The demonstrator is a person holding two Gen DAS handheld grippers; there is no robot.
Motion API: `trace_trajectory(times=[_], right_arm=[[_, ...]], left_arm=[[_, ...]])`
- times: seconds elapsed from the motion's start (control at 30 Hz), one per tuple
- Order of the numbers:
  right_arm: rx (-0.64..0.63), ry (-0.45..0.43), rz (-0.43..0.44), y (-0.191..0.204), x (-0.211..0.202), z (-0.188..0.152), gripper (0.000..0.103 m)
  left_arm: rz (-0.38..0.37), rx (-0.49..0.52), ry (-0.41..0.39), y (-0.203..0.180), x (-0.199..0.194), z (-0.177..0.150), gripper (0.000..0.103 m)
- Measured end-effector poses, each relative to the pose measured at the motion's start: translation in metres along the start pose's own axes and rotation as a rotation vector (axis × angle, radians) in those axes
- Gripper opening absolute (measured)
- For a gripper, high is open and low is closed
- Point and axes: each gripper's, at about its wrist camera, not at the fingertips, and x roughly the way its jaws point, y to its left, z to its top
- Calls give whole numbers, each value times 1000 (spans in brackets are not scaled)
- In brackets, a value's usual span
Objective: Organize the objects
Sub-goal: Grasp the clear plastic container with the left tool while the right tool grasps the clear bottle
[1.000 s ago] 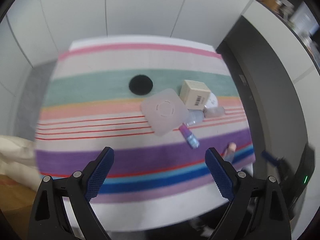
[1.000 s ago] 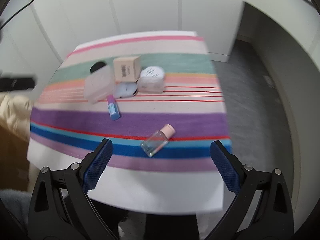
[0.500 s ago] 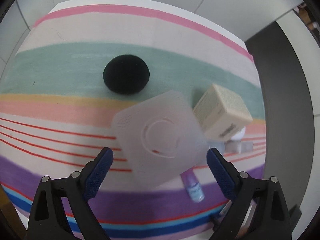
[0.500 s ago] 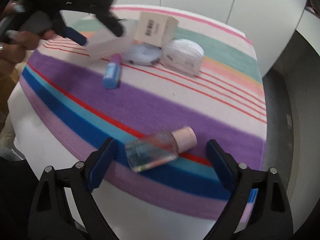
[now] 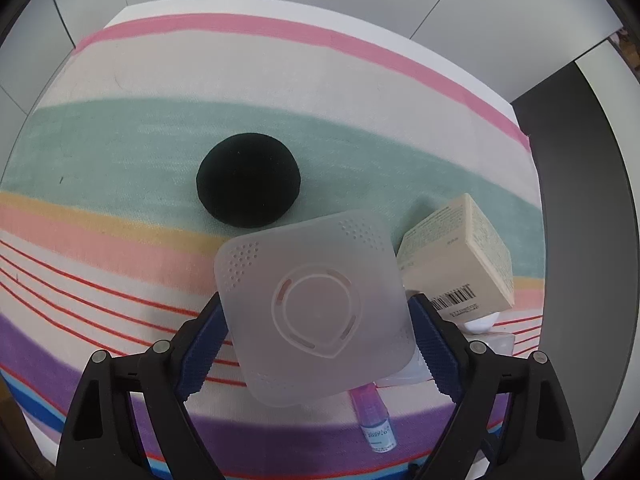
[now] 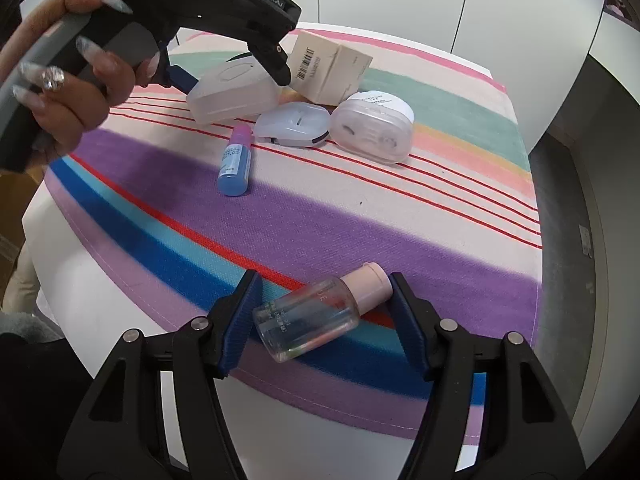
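A: What is each hand-held gripper doing?

B: The left hand-held gripper point(image 5: 316, 336) points steeply down over a frosted white, square plastic case point(image 5: 314, 306) with rounded corners. Its blue-padded jaws are closing, the case between them; whether the pads press its sides I cannot tell. The right hand-held gripper point(image 6: 324, 320) straddles a small clear plastic bottle with a pale pink cap point(image 6: 320, 312), lying on its side at the near edge. Its jaws are closing, the pads not visibly pressing.

A: What else lies on the tabletop?

B: A striped cloth point(image 6: 360, 216) covers it. Just beyond the case sits a black round dome-shaped object point(image 5: 248, 180). Touching the case's right side is a tilted beige cardboard box with a barcode point(image 5: 456, 264). A small blue dropper bottle with a purple cap point(image 6: 236, 158) lies near the case. Right of it are a white flat oval case point(image 6: 294, 124) and a translucent round container point(image 6: 374, 126), side by side.
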Motion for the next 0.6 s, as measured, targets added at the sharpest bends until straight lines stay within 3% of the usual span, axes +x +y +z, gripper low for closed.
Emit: trace_trajectory(times=[0.13, 0.33, 0.6], right_arm=[[39, 10, -11, -4, 4, 0, 66], [202, 45, -3, -28, 4, 12, 66], [353, 74, -82, -48, -21, 58, 66]], left_arm=[[24, 27, -10, -1, -4, -2, 87], [123, 136, -43, -3, -17, -13, 86], [215, 244, -83, -1, -58, -30, 84]])
